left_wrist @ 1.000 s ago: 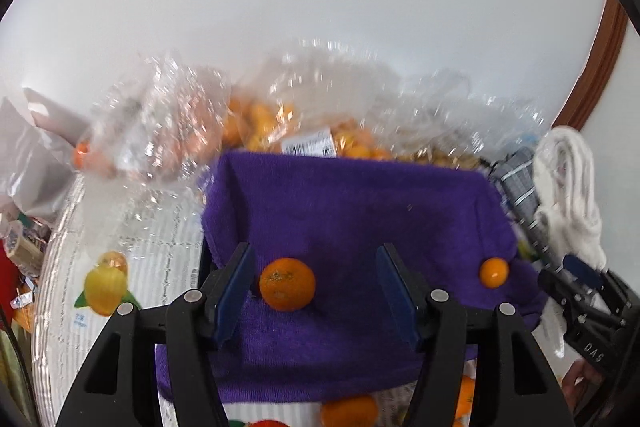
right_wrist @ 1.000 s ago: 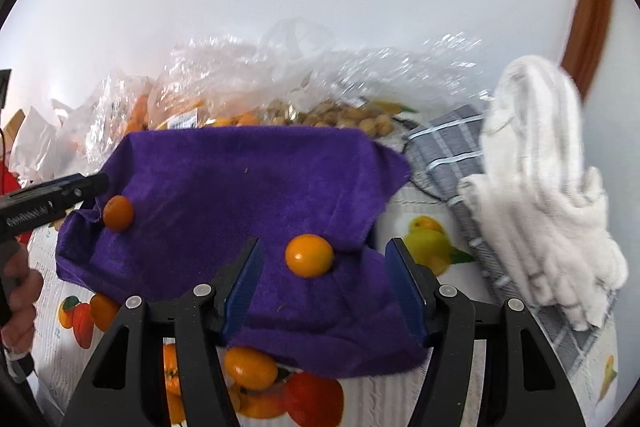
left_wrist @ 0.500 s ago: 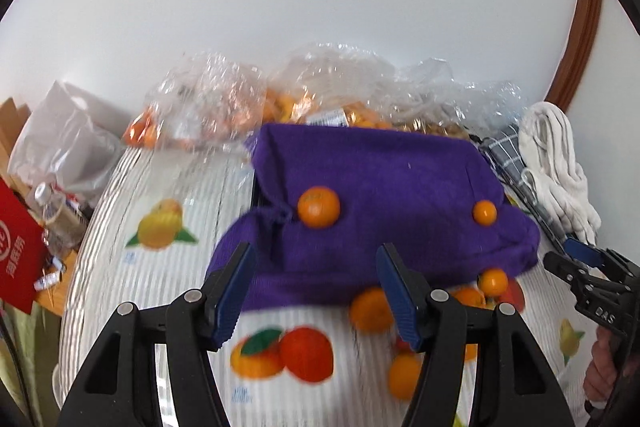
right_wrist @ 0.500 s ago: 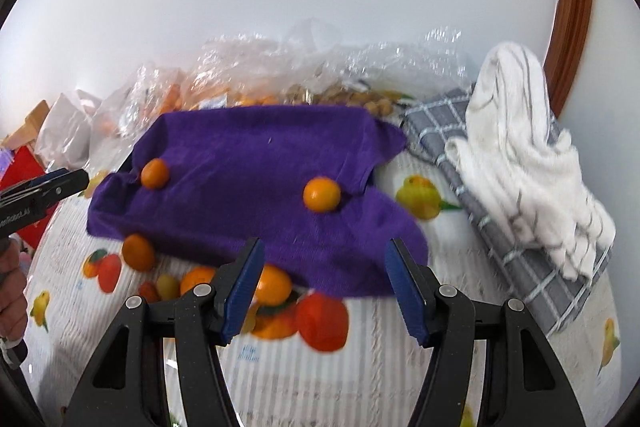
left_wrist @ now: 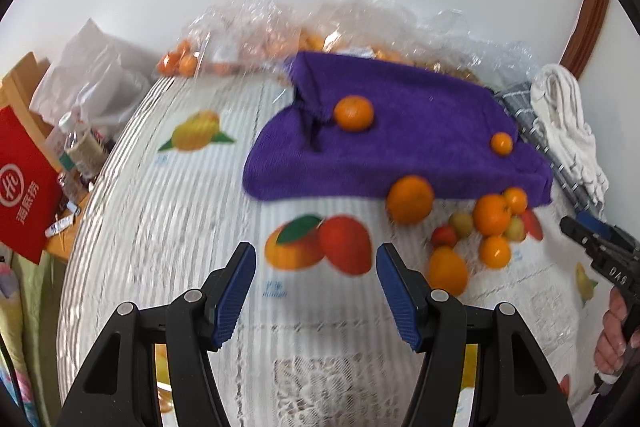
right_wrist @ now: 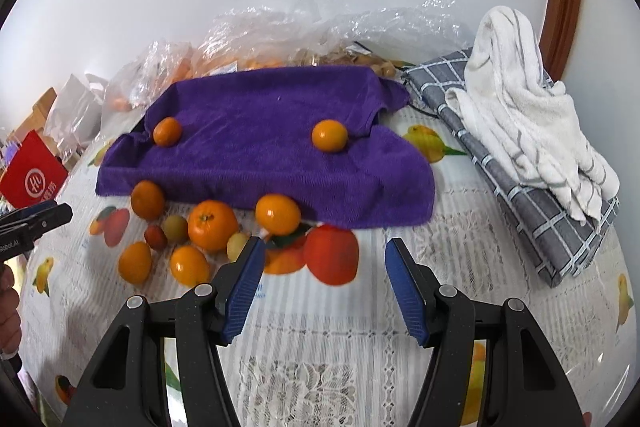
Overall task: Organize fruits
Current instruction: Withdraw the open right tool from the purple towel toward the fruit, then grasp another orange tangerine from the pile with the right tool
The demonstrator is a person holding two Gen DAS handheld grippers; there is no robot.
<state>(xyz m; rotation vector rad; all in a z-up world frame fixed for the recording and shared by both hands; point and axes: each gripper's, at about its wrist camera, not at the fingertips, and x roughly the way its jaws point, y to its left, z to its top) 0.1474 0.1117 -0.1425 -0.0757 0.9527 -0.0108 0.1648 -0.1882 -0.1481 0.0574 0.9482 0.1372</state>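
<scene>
**A:** Where are you in the job?

**B:** Between picks. The tabletop [right_wrist: 320, 339], under its fruit-print cover, is the biggest thing before me, white wall behind it. On it lies the purple towel [right_wrist: 260, 163], with clear plastic bags [right_wrist: 280, 31] of more fruit at its twelve o'clock and a grey checked cloth [right_wrist: 520, 187] with a white towel [right_wrist: 520, 115] at its three.

**A:** And the fruit?

**B:** Two oranges sit on the towel: one [right_wrist: 329, 135] toward two o'clock, one [right_wrist: 167, 131] toward ten. The loose pile [right_wrist: 212, 225] lies on the cover just off the towel's six o'clock edge.

**A:** Your tools?

**B:** My right tool [right_wrist: 324, 281] and left tool [left_wrist: 316, 291] both stand about half open and hold nothing; only printed fruit shows between the jaws.

**A:** Next?

**B:** I judge the pile still needs moving onto the towel. I'd bring one tool down around a single orange, jaws clear of its neighbours, since round fruit may roll when nudged.
</scene>
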